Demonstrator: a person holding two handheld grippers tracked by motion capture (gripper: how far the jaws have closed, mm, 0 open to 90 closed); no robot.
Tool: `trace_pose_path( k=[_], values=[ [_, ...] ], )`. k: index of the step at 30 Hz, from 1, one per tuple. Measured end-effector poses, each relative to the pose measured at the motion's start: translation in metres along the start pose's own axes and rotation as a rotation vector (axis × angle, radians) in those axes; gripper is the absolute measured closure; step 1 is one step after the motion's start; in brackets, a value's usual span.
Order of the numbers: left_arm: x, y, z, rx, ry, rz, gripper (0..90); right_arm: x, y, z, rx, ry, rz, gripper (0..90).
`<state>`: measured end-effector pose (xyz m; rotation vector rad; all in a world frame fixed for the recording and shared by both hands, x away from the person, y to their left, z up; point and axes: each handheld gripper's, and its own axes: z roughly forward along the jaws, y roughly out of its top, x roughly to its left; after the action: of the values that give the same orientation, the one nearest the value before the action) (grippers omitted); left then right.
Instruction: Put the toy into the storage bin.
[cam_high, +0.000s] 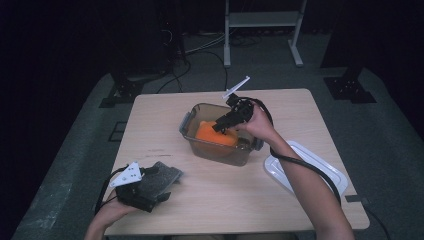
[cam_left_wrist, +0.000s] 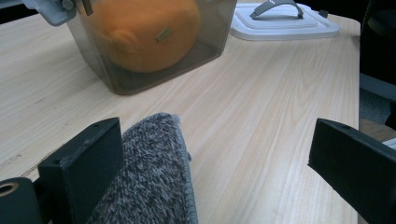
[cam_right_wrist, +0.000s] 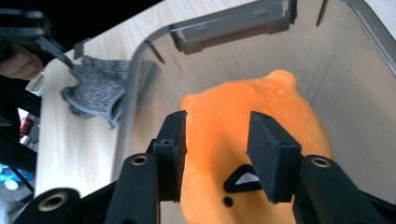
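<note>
Orange plush (cam_right_wrist: 252, 140) sits inside clear bin (cam_high: 192, 125) near table centre, filling most of the bin floor. In left gripper view the plush (cam_left_wrist: 144, 35) shows thru the bin wall (cam_left_wrist: 212, 28), pressed close to it.

R gripper (cam_right_wrist: 215, 156) reaches down into the bin from the far right side; in high view it (cam_high: 226, 121) hangs just over the plush (cam_high: 212, 134). Its jaws are partway open w/ plush surface between them, pads not pressing on it as far as right gripper view shows; nothing held.

L gripper (cam_high: 150, 192) rests at near-left table corner, well apart from the bin. Jaws wide. Grey cloth (cam_left_wrist: 149, 177) lies between them, against the left jaw, right jaw clear of it; cloth (cam_high: 162, 177) is flat on table (cam_high: 225, 195), not pinched.

White lid (cam_high: 320, 167) w/ grey handle (cam_left_wrist: 276, 7) lies on table right of the bin, near the right forearm, close to table edge. Floor & frame legs beyond the table are dark.
</note>
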<state>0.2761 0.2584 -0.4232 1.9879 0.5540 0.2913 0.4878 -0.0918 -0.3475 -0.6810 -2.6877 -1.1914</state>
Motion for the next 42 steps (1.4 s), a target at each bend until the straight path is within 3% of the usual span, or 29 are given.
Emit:
trace_pose_path(
  k=[16, 26, 42],
  values=[
    [0.001, -0.001, 0.002, -0.003, 0.003, -0.006, 2.6, 0.007, -0.018, -0.033, -0.051, 0.002, 0.002, 47.8],
    [0.002, -0.001, 0.003, 0.003, 0.002, -0.003, 2.6, 0.012, -0.032, -0.062, -0.085, -0.027, 0.003, 43.9],
    [0.002, 0.000, 0.005, 0.007, 0.000, -0.004, 2.6, 0.021, -0.073, -0.106, -0.135, -0.076, 0.016, 40.1]
  ],
)
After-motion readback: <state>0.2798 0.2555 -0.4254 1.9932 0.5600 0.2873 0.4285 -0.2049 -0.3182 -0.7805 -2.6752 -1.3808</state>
